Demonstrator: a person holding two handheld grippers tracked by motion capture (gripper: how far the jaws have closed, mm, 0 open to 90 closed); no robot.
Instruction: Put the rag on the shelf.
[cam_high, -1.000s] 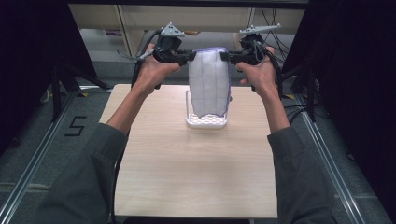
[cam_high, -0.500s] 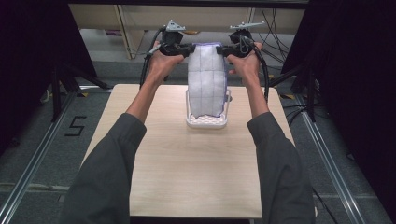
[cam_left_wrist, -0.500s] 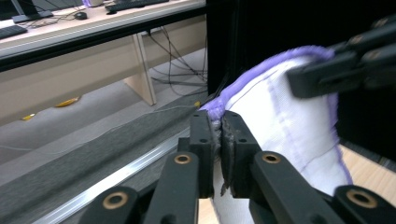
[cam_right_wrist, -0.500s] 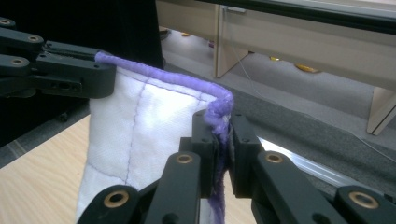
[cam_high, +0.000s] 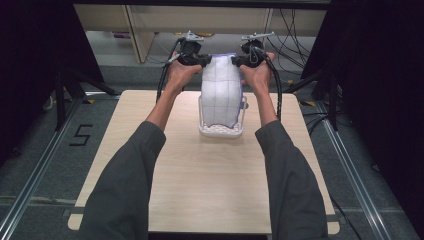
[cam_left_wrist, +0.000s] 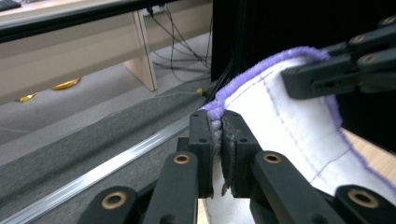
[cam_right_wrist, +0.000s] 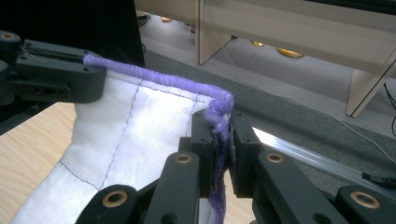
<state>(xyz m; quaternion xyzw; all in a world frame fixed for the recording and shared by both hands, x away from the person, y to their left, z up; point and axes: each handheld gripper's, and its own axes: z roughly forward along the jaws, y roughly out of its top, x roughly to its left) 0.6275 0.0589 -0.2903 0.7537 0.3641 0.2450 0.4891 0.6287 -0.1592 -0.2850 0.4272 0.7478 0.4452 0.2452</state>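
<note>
Each claw, left claw (cam_high: 206, 60) and right claw (cam_high: 235, 60), is clamped on a top corner of the white purple-edged quilted cloth (cam_high: 220, 92), which hangs lengthwise down into the white slotted plastic basket (cam_high: 220, 132).

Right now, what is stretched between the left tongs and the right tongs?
A white cloth with purple edging spans left tongs to right tongs, seen in the high view.

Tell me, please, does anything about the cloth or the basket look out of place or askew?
Nothing stands out. The white cloth hangs evenly from its two top corners, one pinched in the left gripper, one in the right gripper, and its lower end drops into the white basket, which sits upright on the table.
</note>
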